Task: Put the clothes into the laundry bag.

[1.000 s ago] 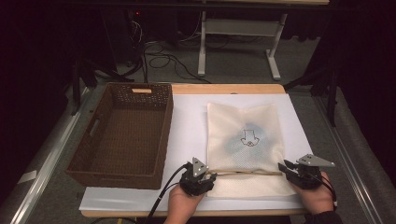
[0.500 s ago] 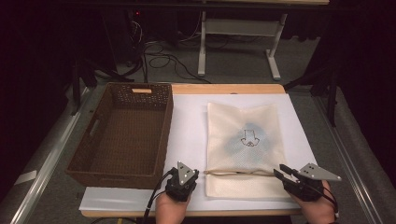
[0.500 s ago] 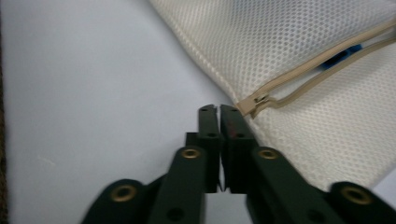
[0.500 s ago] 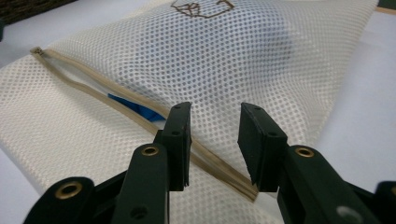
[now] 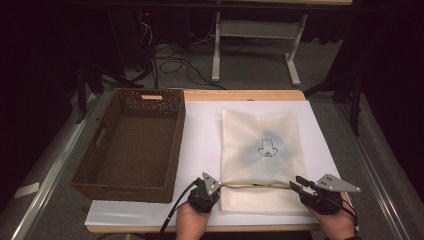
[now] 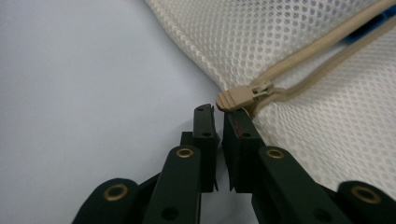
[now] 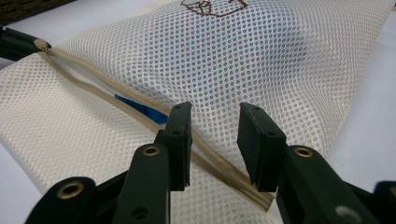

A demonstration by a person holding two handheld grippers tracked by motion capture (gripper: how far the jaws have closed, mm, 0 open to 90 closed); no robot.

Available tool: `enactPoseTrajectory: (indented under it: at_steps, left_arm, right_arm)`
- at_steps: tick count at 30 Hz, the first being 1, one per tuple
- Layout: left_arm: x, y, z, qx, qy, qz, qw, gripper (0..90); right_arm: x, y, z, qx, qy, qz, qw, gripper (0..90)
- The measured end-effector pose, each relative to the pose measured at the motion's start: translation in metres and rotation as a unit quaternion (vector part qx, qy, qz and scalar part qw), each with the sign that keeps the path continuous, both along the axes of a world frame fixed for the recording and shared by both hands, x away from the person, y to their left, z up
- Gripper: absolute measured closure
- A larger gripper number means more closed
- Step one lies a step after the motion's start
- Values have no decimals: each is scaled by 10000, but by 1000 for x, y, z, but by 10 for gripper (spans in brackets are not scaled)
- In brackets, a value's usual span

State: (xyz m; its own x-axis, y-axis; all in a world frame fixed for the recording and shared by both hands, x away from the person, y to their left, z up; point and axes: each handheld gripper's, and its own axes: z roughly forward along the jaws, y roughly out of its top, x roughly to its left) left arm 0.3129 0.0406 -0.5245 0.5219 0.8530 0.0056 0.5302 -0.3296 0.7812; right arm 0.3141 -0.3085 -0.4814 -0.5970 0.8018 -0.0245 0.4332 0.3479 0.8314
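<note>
Mesh bag (image 5: pixel 260 150) between both grippers (unzipped)

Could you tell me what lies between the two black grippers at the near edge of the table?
In the high view, the cream mesh bag's tan zipper runs from the left gripper across to the right gripper.

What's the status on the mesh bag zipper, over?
Left gripper nearly shut beside zipper pull. Right gripper open over mesh bag. Zipper unzipped. Nothing in the way.
</note>
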Motion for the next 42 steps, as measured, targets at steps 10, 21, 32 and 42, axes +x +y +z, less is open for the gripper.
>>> enactPoseTrajectory:
  at_steps: [10,21,32,42]
  left_arm:
    - [-4,-5,7,-41,-358,-62,9993,858]
    - [-12,-7,14,-284,-427,-265,9983,718]
    - [-15,-7,0,-247,158,-286,9992,545]
    - [-13,-4,-2,-621,351,-186,9973,673]
  right_arm:
    - [1,1,-1,-26,6,2,10000,664]
    - [1,1,-1,-21,29,26,10000,663]
    - [5,8,0,12,-1,124,9999,661]
    - [7,29,4,105,-66,512,9986,651]
